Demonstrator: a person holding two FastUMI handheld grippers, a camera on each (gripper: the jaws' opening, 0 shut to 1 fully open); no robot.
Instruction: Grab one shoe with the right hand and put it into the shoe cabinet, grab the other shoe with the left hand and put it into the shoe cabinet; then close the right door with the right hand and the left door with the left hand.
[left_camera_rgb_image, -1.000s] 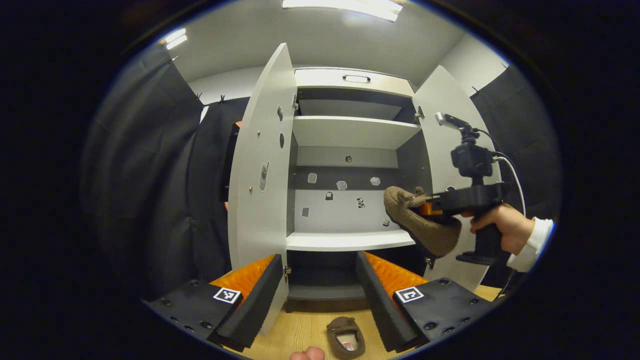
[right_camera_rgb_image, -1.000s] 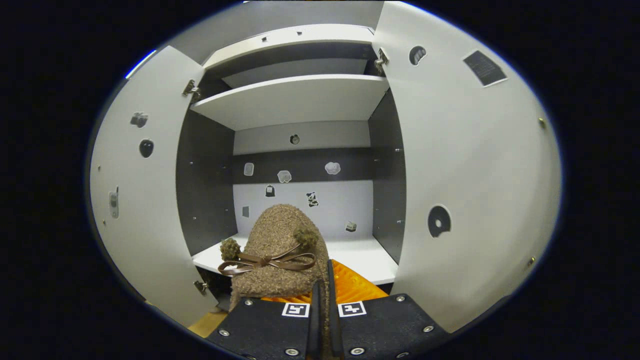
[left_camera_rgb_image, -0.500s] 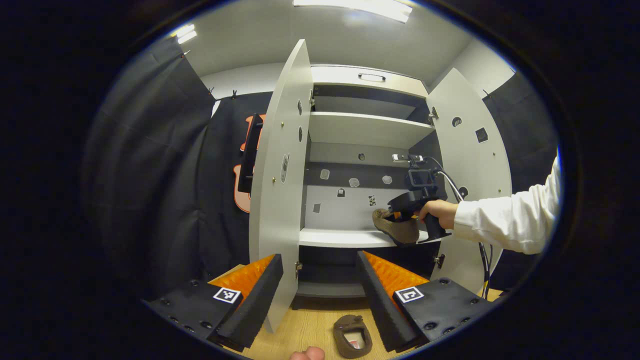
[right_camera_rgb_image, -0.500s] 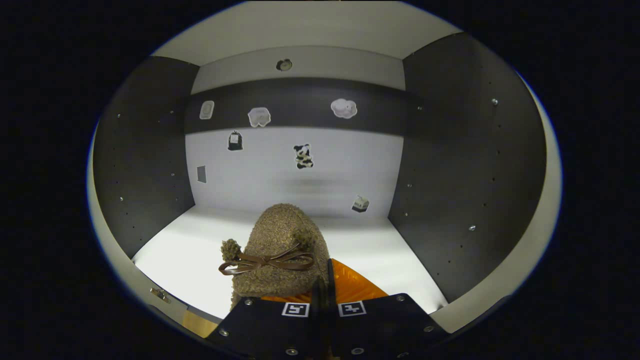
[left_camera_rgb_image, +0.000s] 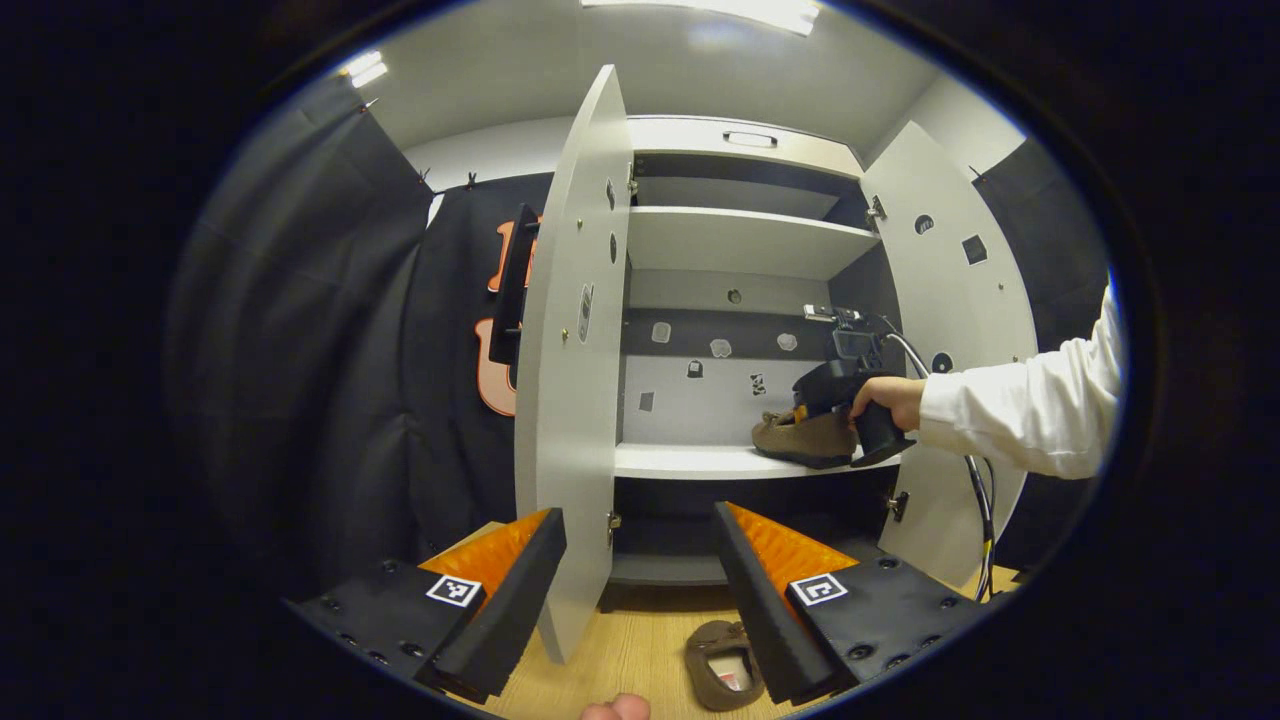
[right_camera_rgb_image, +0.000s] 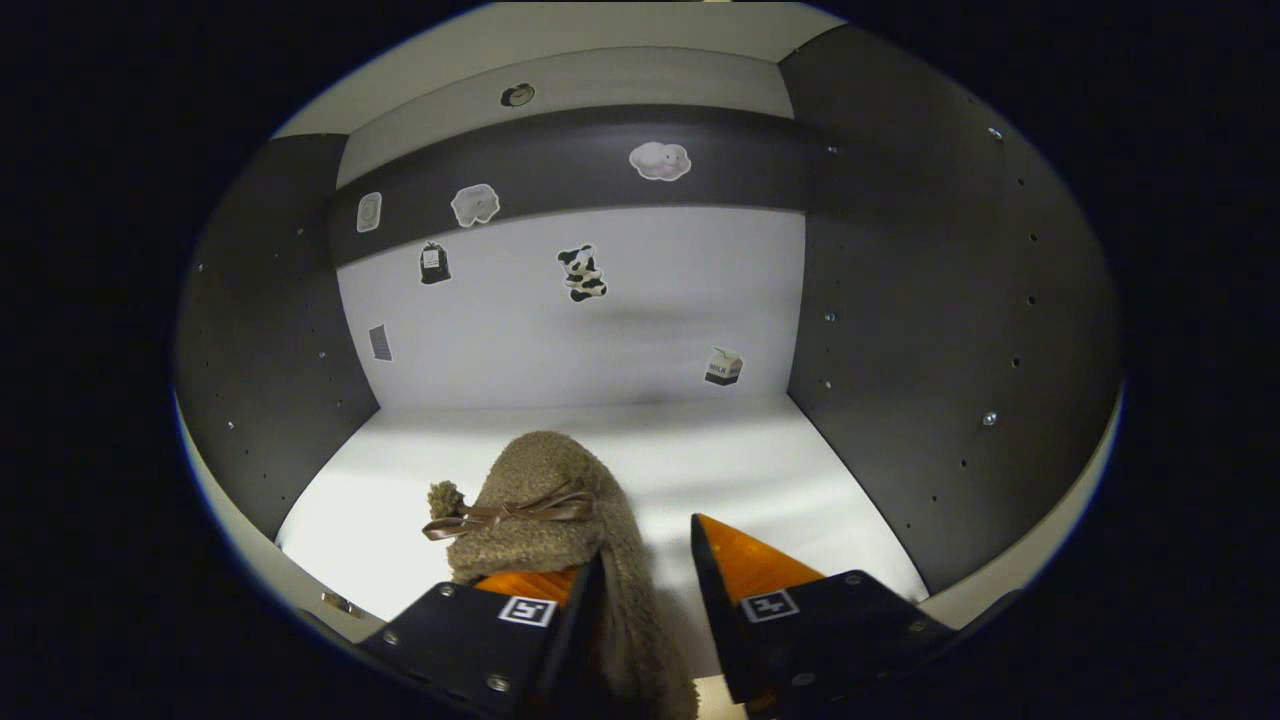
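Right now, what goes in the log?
right hand-held gripper: open | first shoe: on cabinet shelf | second shoe: on floor

You see a fuzzy, rough cloth shoe (right_camera_rgb_image: 545, 500) on a smooth matt shelf (right_camera_rgb_image: 760, 480); second shoe (left_camera_rgb_image: 722, 665) lies on wood-grain floor (left_camera_rgb_image: 625, 650).

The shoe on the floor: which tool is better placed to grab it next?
Left. The left tool hangs open right above the shoe on the floor, while the right tool is inside the cabinet, open around the first shoe.
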